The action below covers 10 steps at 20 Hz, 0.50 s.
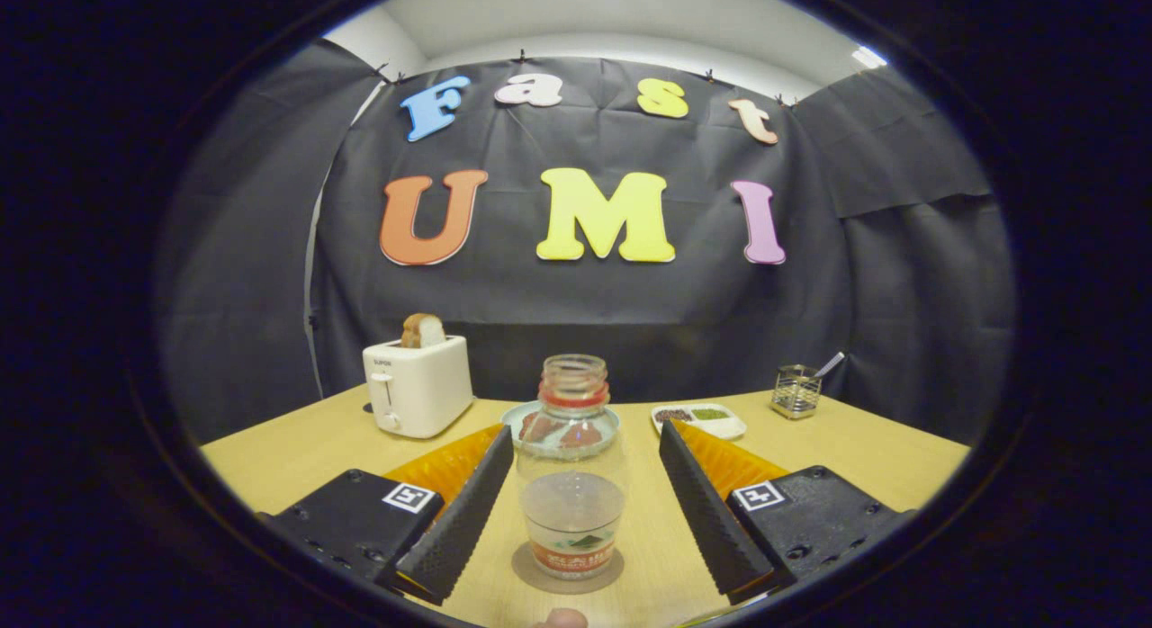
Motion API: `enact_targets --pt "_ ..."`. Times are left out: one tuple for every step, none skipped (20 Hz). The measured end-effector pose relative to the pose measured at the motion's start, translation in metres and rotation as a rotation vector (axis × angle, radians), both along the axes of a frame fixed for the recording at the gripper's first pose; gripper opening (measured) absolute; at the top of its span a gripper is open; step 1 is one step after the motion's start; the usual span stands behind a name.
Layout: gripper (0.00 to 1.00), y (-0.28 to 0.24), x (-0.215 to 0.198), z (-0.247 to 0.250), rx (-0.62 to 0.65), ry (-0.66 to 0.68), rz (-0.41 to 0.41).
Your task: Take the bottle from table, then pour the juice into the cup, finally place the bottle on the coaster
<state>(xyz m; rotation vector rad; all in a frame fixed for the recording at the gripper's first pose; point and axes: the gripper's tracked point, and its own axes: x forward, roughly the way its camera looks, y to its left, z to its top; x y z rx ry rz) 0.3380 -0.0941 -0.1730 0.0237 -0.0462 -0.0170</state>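
Tongs (576, 493) wide open, one finger either side of the clear plastic bottle (572, 471), neither finger touching it. Bottle stands upright between the fingers, cap off, red ring at the neck, a little pale liquid low inside. It sits on a round brown coaster (567, 569) on the pale wooden bench (855, 448), so this looks like the very end of the task (bottle already placed, tongs let go).

To do this step well: pull straight back toward the near side, keep the fingers spread and level, don't clip the bottle wall. It's light and nearly empty, so a nudge would probably tip it.

Around it: light round plate with dark pieces on it (560, 426) just behind the bottle. White toaster with a slice of bread up (417, 383) far left. Small white tray with dark and green fillings (698, 418) far right of the plate, wire-mesh holder with a utensil (797, 390) beyond that. None of it sits in the retreat path. Can't pick out the cup for certain.
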Motion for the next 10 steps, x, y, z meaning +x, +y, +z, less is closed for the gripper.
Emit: enact_targets --pt "1.0 -0.002 -0.007 0.01 0.005 0.0 -0.004" --pt "1.0 -0.004 -0.014 0.022 0.014 -0.003 -0.002" --pt "1.0 -0.006 -0.023 0.032 0.025 0.0 -0.002" --pt "1.0 -0.008 -0.034 0.046 0.034 -0.004 -0.006" --pt "1.0 -0.01 -0.045 0.061 0.041 -0.01 -0.013" --pt "1.0 -0.011 -0.057 0.076 0.045 -0.019 -0.016" --pt "1.0 -0.012 -0.069 0.09 0.045 -0.027 -0.02" --pt "1.0 -0.012 -0.085 0.109 0.036 -0.04 -0.027" --pt "1.0 -0.016 -0.099 0.123 0.025 -0.047 -0.047" --pt "1.0 -0.018 -0.114 0.137 0.017 -0.047 -0.061"
